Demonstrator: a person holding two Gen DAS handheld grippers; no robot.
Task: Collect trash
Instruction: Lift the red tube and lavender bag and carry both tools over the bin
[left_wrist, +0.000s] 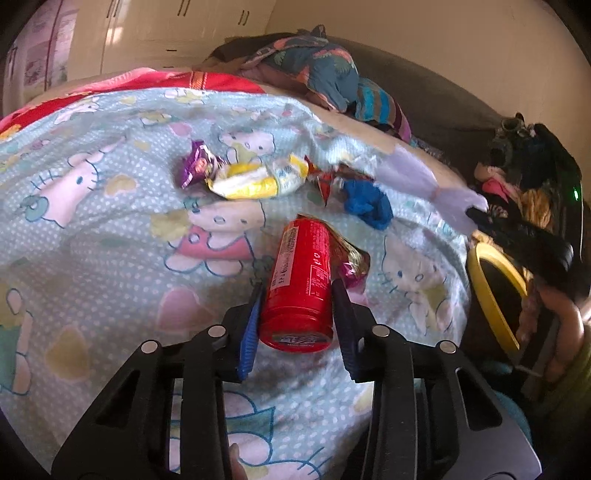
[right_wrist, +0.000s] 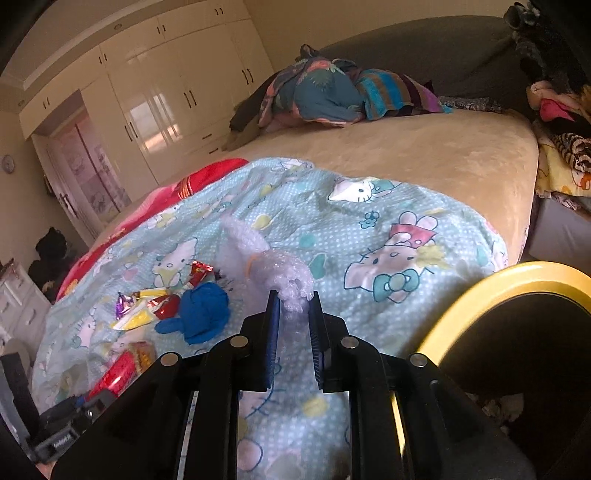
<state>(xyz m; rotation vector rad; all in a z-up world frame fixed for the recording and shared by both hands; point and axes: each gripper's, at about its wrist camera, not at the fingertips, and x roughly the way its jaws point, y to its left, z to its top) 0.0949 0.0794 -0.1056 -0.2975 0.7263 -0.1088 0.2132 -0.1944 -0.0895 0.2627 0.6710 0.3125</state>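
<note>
Beside the red can, crumpled wrappers.

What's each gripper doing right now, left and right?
Left gripper: closed on the red can, pads against both its sides.
Right gripper: closed on a strip of bubble wrap, beside the yellow-rimmed bin.

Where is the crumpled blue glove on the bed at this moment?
In the left wrist view the blue glove lies on the cartoon-cat sheet, beyond the red can and just right of the red wrapper. The right wrist view shows it left of the bubble wrap.
</note>
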